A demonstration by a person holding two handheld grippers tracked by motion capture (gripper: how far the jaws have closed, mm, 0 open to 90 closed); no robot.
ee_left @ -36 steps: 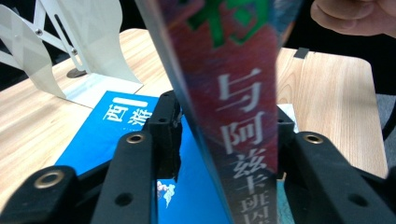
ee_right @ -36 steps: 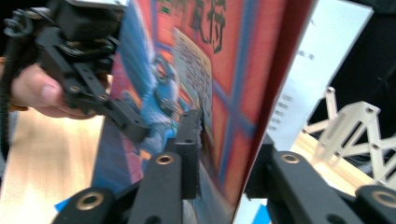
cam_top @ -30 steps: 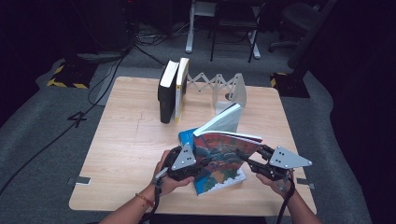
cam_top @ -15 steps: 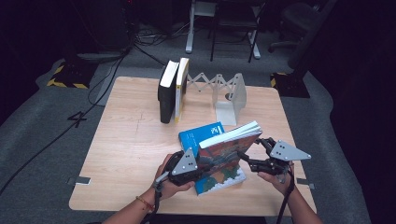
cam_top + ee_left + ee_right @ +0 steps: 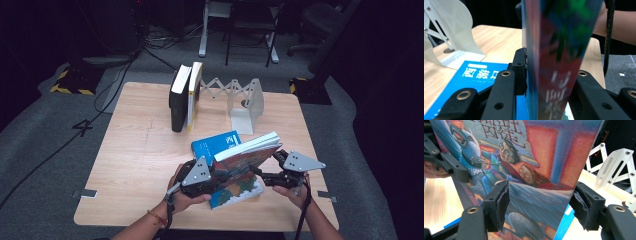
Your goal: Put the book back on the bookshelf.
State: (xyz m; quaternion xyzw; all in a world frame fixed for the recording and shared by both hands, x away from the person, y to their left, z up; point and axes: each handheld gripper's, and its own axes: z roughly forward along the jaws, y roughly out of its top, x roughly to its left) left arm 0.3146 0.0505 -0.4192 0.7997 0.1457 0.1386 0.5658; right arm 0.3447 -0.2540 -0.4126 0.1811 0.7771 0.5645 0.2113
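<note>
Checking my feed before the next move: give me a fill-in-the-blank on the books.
1. The blue book lies ___ on the table.
2. ___ books stand upright beside the rack.
3. The colourful book is held tilted over the ___ book.
Missing: flat; two; blue.

Table (image 5: pixel 150 150) is lit evenly from above, soft shadows, room behind is nearly black. High view is kinda soft and low-res. Left gripper view has the colourful book (image 5: pixel 559 62) badly blurred up close
</note>
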